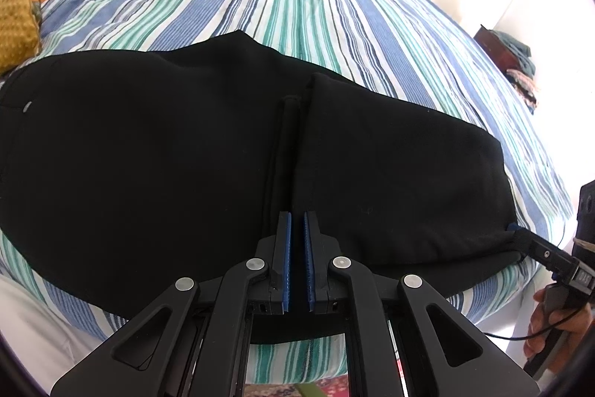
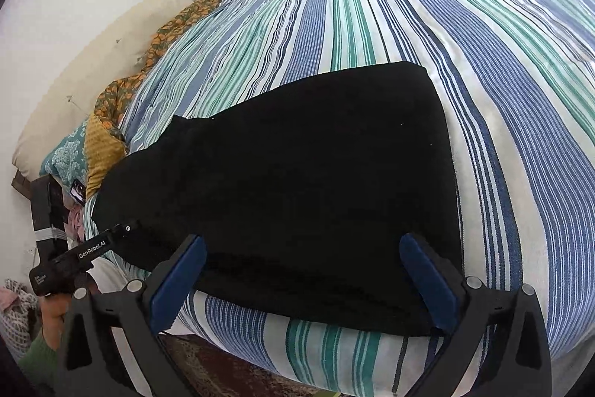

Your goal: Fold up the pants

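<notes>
1. Pants, black, matte and folded, lie on the striped bedspread by its near edge; seams barely show.
2. Right gripper stands wide apart, empty.
3. Left gripper is nearly closed, holding nothing.

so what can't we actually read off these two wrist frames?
- Black pants: left end cut off by the left wrist view's edge; the dark cloth hides how many layers lie folded.
- Left gripper: whether any cloth sits between its nearly closed fingers, left wrist view.
- Right gripper: right wrist view alone cannot settle whether its wide-open fingers touch the pants.
</notes>
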Demonstrator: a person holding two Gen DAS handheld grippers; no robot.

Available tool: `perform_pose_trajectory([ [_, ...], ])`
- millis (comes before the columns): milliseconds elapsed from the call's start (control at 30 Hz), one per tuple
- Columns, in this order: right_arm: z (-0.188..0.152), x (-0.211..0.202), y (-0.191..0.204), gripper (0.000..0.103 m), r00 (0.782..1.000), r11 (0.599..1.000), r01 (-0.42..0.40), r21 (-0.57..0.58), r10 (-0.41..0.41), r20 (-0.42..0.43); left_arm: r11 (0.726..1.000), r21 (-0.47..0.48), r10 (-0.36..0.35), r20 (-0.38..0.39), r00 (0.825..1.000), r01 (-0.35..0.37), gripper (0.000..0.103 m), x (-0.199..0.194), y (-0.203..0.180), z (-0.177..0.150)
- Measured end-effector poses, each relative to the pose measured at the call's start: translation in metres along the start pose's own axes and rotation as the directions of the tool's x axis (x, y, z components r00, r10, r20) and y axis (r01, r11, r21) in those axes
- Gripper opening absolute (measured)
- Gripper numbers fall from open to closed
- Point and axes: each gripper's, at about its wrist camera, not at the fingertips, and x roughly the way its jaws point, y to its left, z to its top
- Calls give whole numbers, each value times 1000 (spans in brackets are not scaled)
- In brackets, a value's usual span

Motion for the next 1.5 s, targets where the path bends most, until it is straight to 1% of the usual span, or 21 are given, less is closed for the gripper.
perform_pose_trajectory([
  [200,0,3,-2,103,1000,1000,-14,-4,14,-13,1000,4,0,-1,1000,0,6,1,-1,0],
  [400,-1,4,3,103,1000,1000,2,-9,-2,-13,1000,1,-3,-2,1000,3,6,1,0,0],
  [533,-1,5,2,103,1000,1000,-3,-1,3,-16,1000,1,-3,-2,1000,3,6,1,0,0],
  [767,3,9,5,103,999,1000,15,-17,-16,-41,1000,-3,-10,-3,1000,10,6,1,1,0],
  [833,3,10,5,103,999,1000,13,-13,-14,-38,1000,-6,-16,-4,1000,16,6,2,2,0],
  [900,2,10,6,103,999,1000,8,-11,-8,-31,999,-24,-42,-6,999,42,10,1,5,0],
  [933,2,9,5,103,1000,1000,4,-10,-4,-26,995,-51,-85,-6,996,84,13,1,9,0],
  [1000,1,9,4,103,1000,1000,1,-7,-1,-19,975,-128,-180,2,984,179,35,1,18,1],
  [1033,2,10,4,103,1000,1000,3,-12,-3,-21,962,-163,-219,12,976,218,40,-1,22,2],
  [1067,3,10,5,103,1000,1000,6,-22,-6,-23,953,-186,-240,26,970,241,49,-5,24,3],
  [1100,4,11,5,103,1000,999,10,-34,-10,-26,956,-186,-226,38,973,229,64,-10,24,3],
  [1167,7,13,7,103,999,998,17,-56,-19,-38,975,-170,-136,66,989,145,80,-23,23,4],
  [1200,10,13,8,103,999,998,19,-59,-22,-47,978,-164,-119,84,989,132,81,-30,24,5],
  [1267,17,6,9,103,999,999,15,-36,-17,-51,974,-179,-119,126,985,140,84,-44,31,7],
  [1300,20,-1,10,103,999,1000,2,-8,-2,-35,970,-200,-112,144,983,140,89,-50,37,8],
  [1367,23,-22,10,103,998,997,-59,50,57,32,956,-264,-80,169,982,124,95,-58,56,7],
  [1433,23,-44,11,103,988,990,-121,72,114,101,929,-351,-57,167,984,114,95,-59,79,4],
  [1500,17,-62,13,103,978,986,-147,72,134,160,889,-440,-56,160,986,122,95,-57,103,2],
])
